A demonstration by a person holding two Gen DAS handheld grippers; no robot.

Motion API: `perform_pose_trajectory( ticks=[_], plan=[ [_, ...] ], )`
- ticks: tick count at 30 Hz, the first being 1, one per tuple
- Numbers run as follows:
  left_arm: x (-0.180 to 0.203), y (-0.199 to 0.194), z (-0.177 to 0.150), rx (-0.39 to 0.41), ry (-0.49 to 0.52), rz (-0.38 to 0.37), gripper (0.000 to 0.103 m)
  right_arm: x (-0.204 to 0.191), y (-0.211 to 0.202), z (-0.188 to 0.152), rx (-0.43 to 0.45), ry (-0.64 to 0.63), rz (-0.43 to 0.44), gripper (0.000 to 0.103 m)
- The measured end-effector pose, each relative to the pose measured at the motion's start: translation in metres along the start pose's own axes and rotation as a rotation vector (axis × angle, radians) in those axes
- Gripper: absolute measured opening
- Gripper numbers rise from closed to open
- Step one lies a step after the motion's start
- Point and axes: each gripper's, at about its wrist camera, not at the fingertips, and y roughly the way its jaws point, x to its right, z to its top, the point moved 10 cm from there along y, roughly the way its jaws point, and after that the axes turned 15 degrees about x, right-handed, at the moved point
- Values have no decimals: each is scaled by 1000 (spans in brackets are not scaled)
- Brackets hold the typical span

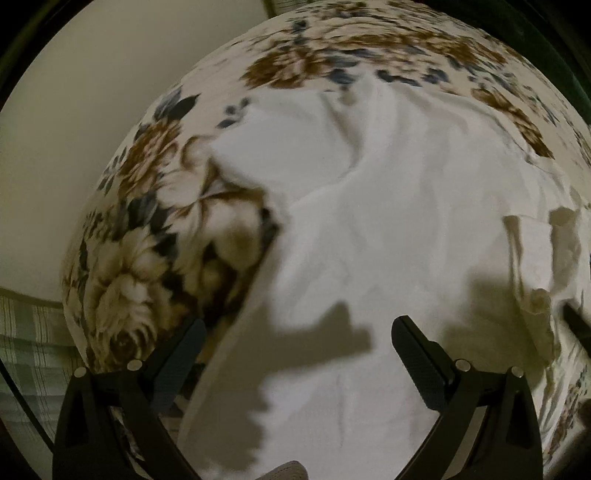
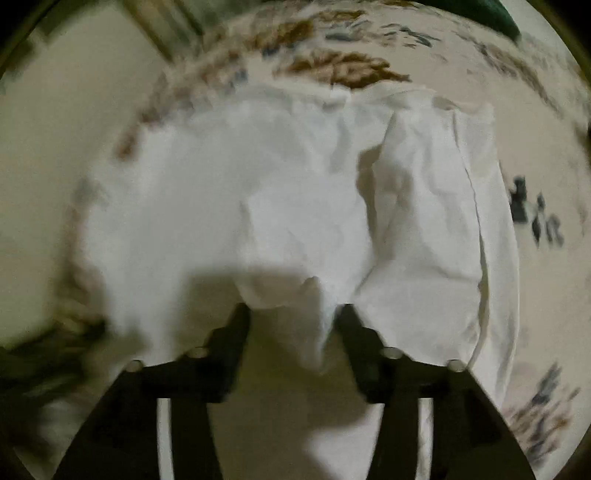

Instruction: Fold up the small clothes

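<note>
A white garment (image 1: 388, 203) lies crumpled on a floral blanket (image 1: 147, 240). My left gripper (image 1: 300, 323) hovers above its near part, jaws wide open, nothing between them. At the right edge of the left wrist view a fold of the garment (image 1: 535, 251) stands raised. In the right wrist view the white garment (image 2: 221, 203) fills the middle, creased and bunched. A tuft of it sits between the fingers of my right gripper (image 2: 291, 308), whose jaws stand well apart. I do not see the pads pinching the cloth. The picture is blurred.
The floral blanket (image 2: 343, 70) spreads out around the garment on all sides. A cream wall (image 1: 74, 147) rises to the left, with green checked fabric (image 1: 26, 350) below it. Something dark green (image 2: 495, 11) lies at the far top right.
</note>
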Motion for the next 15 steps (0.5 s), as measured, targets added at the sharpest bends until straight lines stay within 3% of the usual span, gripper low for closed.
perform_pose_trajectory(
  ticks=[4,7,10,12,15],
  plan=[
    [-23,8,-4,-16,-49,19,103,27,-25,14,51,226,26,63],
    [-38,13,2,-9,-72,30,103,56,-4,29,57,281,-30,63],
    [-47,16,12,12,-88,37,103,97,29,32,-9,366,-88,64],
    [-55,23,18,11,-112,37,103,104,35,32,-47,420,-51,64],
    [-67,36,23,-6,-166,33,103,87,14,44,-5,386,33,65]
  ],
)
